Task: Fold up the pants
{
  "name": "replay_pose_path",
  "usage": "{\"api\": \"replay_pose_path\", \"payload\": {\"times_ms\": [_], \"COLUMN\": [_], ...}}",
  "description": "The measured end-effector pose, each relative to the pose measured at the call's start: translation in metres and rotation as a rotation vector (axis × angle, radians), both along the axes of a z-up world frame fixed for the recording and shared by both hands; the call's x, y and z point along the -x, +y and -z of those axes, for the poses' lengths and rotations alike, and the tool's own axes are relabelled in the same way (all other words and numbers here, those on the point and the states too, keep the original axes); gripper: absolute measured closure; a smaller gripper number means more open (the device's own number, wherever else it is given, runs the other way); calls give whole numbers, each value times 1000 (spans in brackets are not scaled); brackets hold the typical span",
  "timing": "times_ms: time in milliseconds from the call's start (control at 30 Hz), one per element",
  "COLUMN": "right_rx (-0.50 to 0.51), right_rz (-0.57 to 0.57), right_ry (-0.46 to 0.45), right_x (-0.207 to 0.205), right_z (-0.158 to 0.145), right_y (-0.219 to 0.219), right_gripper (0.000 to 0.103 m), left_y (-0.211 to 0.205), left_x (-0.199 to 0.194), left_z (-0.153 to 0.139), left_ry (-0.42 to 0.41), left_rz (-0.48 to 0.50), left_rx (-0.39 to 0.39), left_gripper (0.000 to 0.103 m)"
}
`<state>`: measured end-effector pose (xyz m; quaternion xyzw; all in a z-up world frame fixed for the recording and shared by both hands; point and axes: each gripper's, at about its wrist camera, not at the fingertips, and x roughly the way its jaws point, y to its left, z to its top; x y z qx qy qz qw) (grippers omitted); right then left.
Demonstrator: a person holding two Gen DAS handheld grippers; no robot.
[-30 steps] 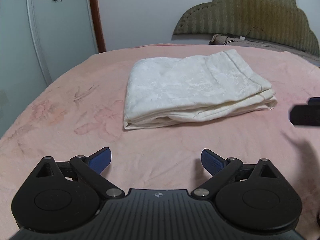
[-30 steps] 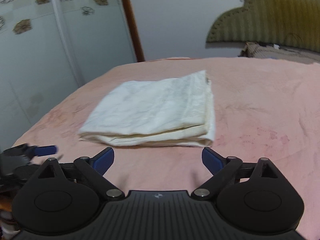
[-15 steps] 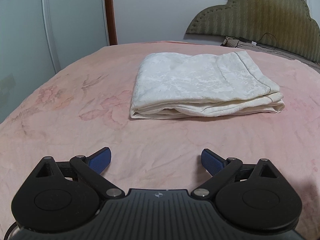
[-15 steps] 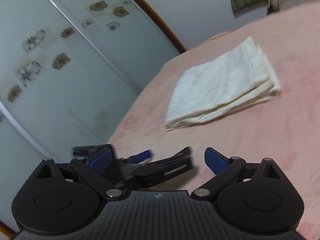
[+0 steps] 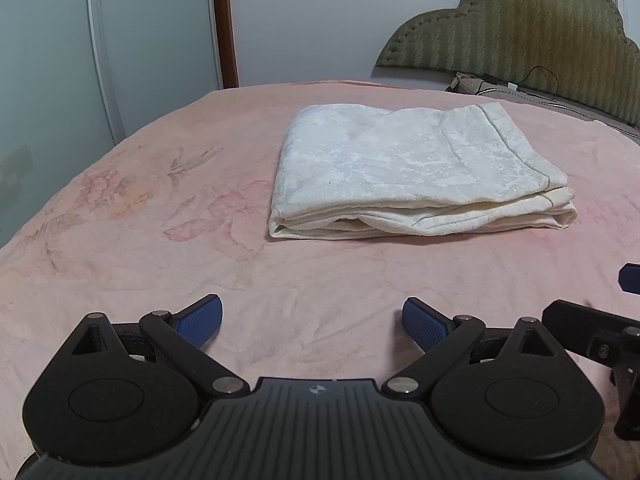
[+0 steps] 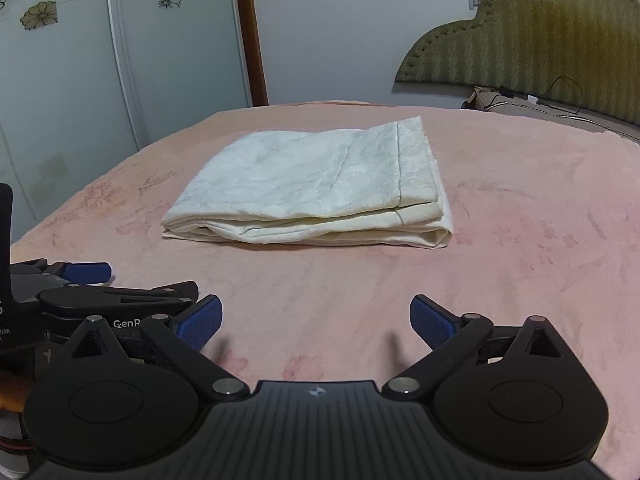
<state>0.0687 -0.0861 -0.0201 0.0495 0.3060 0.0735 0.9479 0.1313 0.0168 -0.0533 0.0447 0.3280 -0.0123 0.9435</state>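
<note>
The cream-white pants (image 5: 408, 172) lie folded into a flat rectangle on the pink bed (image 5: 160, 208); they also show in the right wrist view (image 6: 320, 188). My left gripper (image 5: 312, 322) is open and empty, low over the bedspread, well short of the pants' near edge. My right gripper (image 6: 316, 322) is open and empty, at about the same distance from the pants. Each gripper shows at the edge of the other's view: the right one in the left wrist view (image 5: 616, 312), the left one in the right wrist view (image 6: 100, 284).
A padded olive headboard (image 5: 520, 28) stands at the back right, with a pillow and a cable (image 5: 536, 80) below it. Sliding wardrobe doors with flower prints (image 6: 80, 60) run along the left, beyond the bed's edge.
The right gripper swung up and left, then came back level, facing the pants. The left gripper has drawn a little closer to the pants. The pants have not moved.
</note>
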Motion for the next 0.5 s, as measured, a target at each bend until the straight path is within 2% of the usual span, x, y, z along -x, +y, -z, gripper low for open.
{"api": "replay_pose_path", "payload": {"times_ms": [200,367,500], "right_rx": [-2,-31,-6], "right_rz": [6,17,11], "right_ry": [27,82,62], "right_x": [-9,-14,-10], "right_z": [12,29,33], "right_y": [-3,-8,-4], "right_gripper": [2,2,0], "left_y": [-3,0,3], "left_x": [-5,-5,-6], "left_z": [8,11,12], "left_ry": [5,9,15], "left_rz": [5,5,3], "left_rx": [-23,1,22], "left_gripper": [0,0,0]}}
